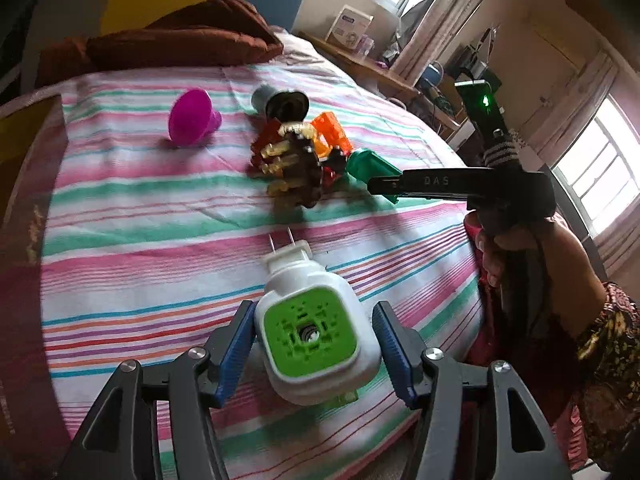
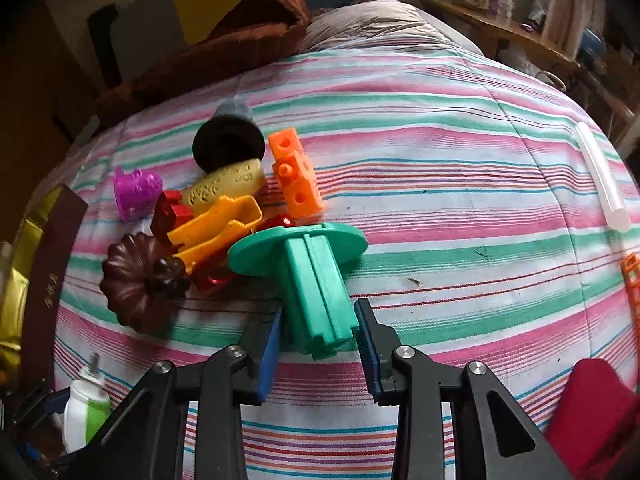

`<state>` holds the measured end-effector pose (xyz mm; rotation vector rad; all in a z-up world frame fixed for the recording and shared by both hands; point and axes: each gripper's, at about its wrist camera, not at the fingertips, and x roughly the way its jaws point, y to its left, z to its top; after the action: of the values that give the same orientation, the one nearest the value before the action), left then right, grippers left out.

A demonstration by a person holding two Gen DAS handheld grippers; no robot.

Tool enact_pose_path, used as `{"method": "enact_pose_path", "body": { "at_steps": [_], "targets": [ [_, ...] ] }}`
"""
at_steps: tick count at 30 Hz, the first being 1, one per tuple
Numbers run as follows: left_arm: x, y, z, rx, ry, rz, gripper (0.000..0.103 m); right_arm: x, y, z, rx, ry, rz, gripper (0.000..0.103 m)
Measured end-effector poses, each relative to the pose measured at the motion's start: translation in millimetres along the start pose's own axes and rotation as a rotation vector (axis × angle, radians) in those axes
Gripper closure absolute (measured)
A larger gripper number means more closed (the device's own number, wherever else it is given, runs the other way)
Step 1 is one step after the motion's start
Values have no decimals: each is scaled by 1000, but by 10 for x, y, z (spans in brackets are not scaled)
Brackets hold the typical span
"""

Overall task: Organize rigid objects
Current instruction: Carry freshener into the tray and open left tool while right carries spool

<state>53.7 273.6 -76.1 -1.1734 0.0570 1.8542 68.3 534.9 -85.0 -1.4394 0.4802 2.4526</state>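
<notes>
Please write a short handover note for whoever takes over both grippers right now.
Left gripper: closed on the white and green plug-in device, lifted over the striped bedspread.
Right gripper: pads on the green flanged toy, beside the toy pile.
Done: most toys gathered in that pile.
Left: both held items, the white tube and the orange piece at the right edge.

The left gripper [image 1: 316,344] has 2 ribbed blue pads [image 1: 234,350] on dark grey, angular link arms with triangular cut-outs, joined by round silver screws. The right gripper [image 2: 318,344] is built the same, with blue pads and black arms; seen from the left wrist, its body is black with pale lettering, a small green light and a striped band. The hand [image 1: 516,248] behind it ends in a dark sleeve [image 1: 612,344] with a yellow and red floral print.
</notes>
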Motion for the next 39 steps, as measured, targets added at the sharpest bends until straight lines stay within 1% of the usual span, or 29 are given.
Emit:
{"method": "enact_pose_path", "body": {
  "at_steps": [4, 9, 13, 20, 24, 27, 30, 36, 38, 39],
  "targets": [
    [-169, 24, 18, -4, -31, -12, 44, -90, 18, 1, 17, -43, 22, 72],
    [-364, 75, 13, 2, -66, -11, 45, -73, 13, 4, 21, -39, 29, 72],
    [-471, 116, -13, -4, -86, -2, 45, -111, 51, -2, 12, -59, 42, 73],
    [-720, 266, 22, -51, -150, -9, 45, -170, 79, 1, 0, -91, 49, 73],
    [-906, 419, 91, -78, -199, 8, 45, -207, 63, 5, 11, -111, 54, 73],
    [-1057, 618, 139, -119, -233, 34, 45, -232, 67, 9, 8, -125, 54, 73],
    [-1202, 870, 177, -163, -265, 77, 45, -276, 89, 12, -2, -150, 55, 73],
    [-1450, 1477, 251, -266, -315, 207, 45, -426, 199, -2, -35, -227, 75, 73],
    [-1514, 1697, 296, -291, -322, 257, 45, -472, 270, -23, -55, -249, 77, 73],
    [-1529, 1788, 312, -304, -322, 269, 45, -490, 291, -27, -62, -255, 82, 73]
  ]
}}
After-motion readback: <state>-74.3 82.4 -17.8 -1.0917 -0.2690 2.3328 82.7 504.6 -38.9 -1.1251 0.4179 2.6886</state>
